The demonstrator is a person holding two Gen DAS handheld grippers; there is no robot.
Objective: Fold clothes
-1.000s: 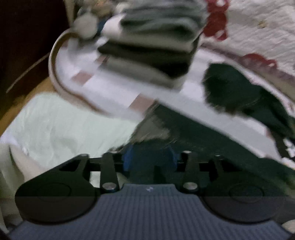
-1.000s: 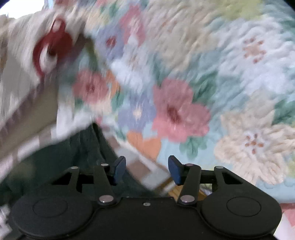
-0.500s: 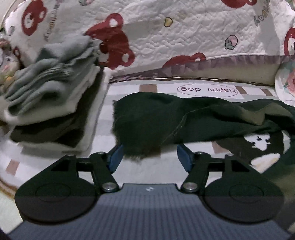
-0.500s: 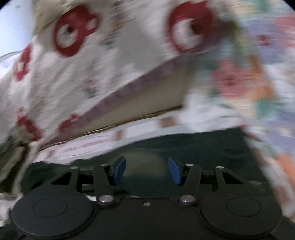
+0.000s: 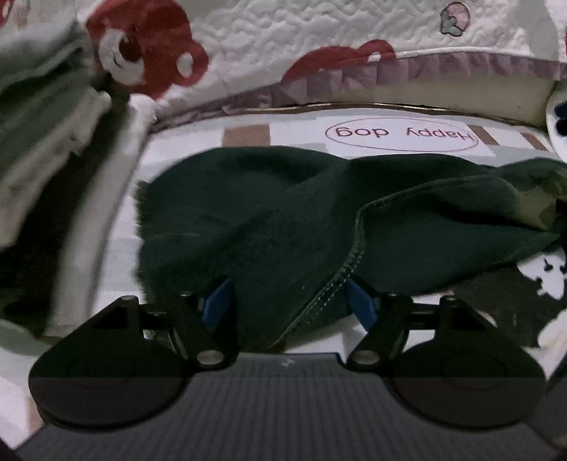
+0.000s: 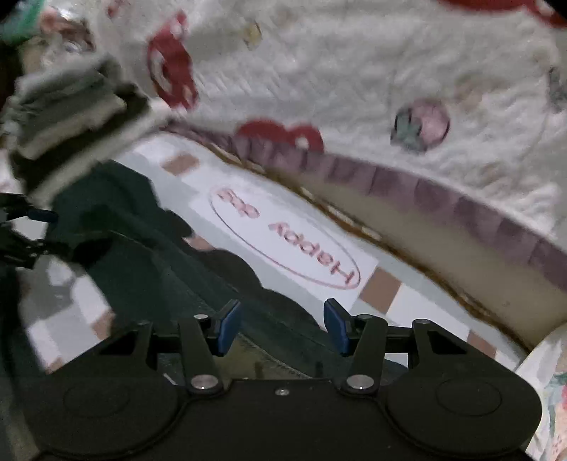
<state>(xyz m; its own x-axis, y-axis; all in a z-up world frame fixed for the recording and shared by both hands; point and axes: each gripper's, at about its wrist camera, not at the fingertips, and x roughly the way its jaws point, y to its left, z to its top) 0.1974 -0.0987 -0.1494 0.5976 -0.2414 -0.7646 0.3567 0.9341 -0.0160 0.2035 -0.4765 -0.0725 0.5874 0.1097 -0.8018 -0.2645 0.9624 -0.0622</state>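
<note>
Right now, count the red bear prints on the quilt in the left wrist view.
2: one bear at upper left beside the folded pile, another partly hidden at the quilt's hem. More may lie outside the frame.

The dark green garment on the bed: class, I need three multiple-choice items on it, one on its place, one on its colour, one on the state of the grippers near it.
1. Where does the garment lie relative to the folded stack in the left wrist view?
A. on top of it
B. right of it
C. under it

2. What colour is the garment?
A. red
B. white
C. dark green

3. How stand the left gripper and right gripper?
A. both open
B. both shut on cloth
C. one open, one shut

Key: B, the stack sits at the left edge; C, the cloth is dark green; A, each pair of blue pads stands apart, pressing nothing.
</note>
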